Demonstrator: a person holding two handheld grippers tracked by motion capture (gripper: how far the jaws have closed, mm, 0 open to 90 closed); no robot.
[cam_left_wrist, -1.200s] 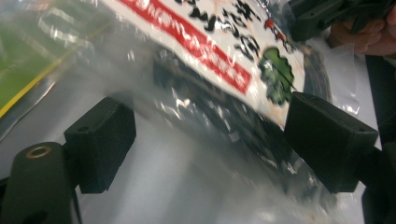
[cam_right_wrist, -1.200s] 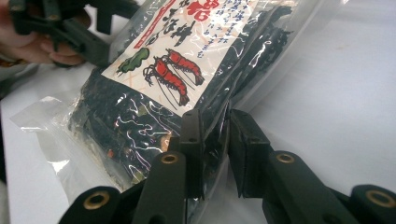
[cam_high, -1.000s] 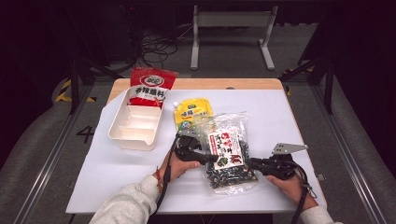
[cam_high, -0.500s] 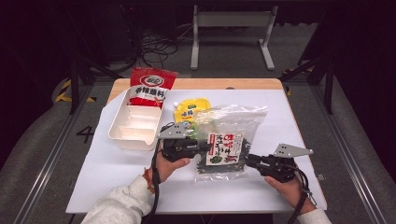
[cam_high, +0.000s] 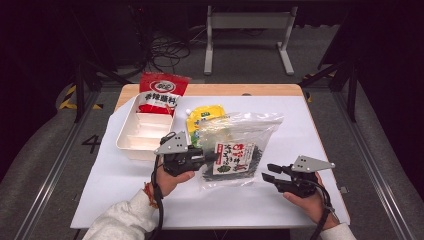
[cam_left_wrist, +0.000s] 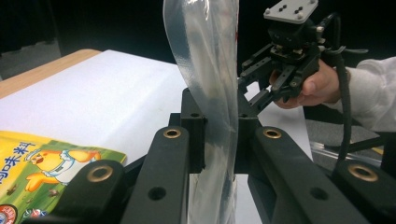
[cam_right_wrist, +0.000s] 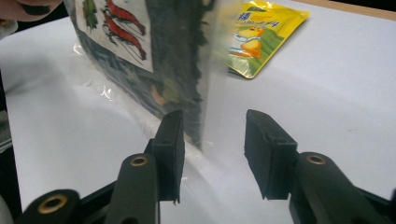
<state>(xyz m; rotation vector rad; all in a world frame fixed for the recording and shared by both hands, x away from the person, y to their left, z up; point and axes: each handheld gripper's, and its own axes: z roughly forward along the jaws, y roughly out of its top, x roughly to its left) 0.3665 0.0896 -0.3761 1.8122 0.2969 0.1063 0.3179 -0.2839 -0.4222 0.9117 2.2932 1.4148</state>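
Clear seaweed bag (cam_high: 235, 150) lifted off white table cover (cam_high: 125, 200), pinched at its left edge by left gripper (cam_high: 212, 157), jaws clamped on plastic. Right gripper (cam_high: 266, 176) just beside bag's right edge, jaws have just been opening, nothing gripped. Yellow packet (cam_high: 202, 116) behind.

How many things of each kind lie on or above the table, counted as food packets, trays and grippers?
Packets: 3 (clear seaweed bag, yellow packet, red packet)
Trays: 1 (white tray)
Grippers: 2 (left gripper, right gripper)
Total: 6
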